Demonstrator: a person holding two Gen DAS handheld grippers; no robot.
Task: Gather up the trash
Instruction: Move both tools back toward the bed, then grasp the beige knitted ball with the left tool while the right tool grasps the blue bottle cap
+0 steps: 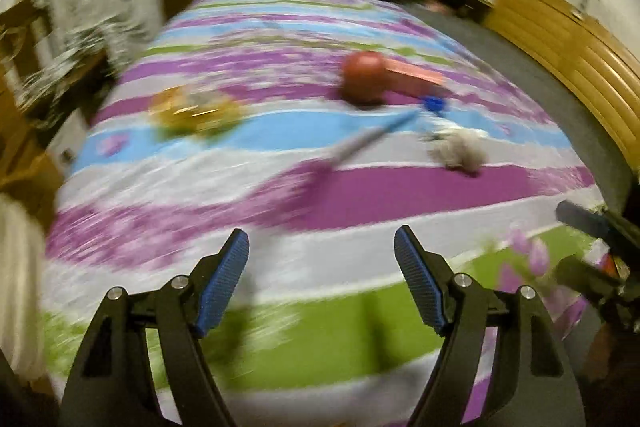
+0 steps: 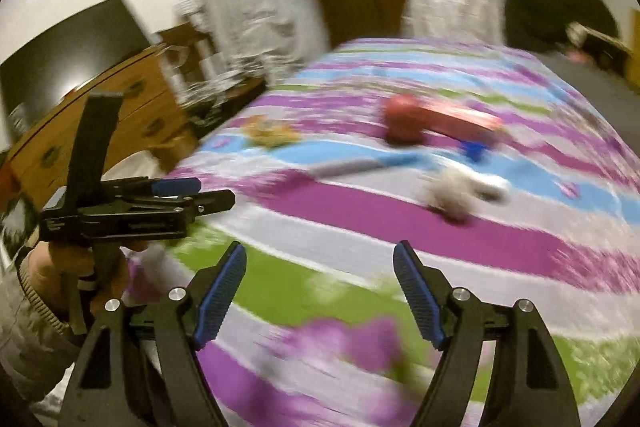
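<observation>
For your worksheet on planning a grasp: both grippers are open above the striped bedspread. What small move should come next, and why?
Probably ease the right gripper forward toward the grey crumpled wad: its jaws are open and empty, and the wad lies ahead, slightly to the right, nearer than the red object.

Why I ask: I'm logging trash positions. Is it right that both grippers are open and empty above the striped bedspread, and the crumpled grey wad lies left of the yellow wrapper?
Not quite: the crumpled grey wad lies right of the yellow wrapper, as the left wrist view shows. Both the left gripper and right gripper are open and empty above the striped bedspread.
</observation>
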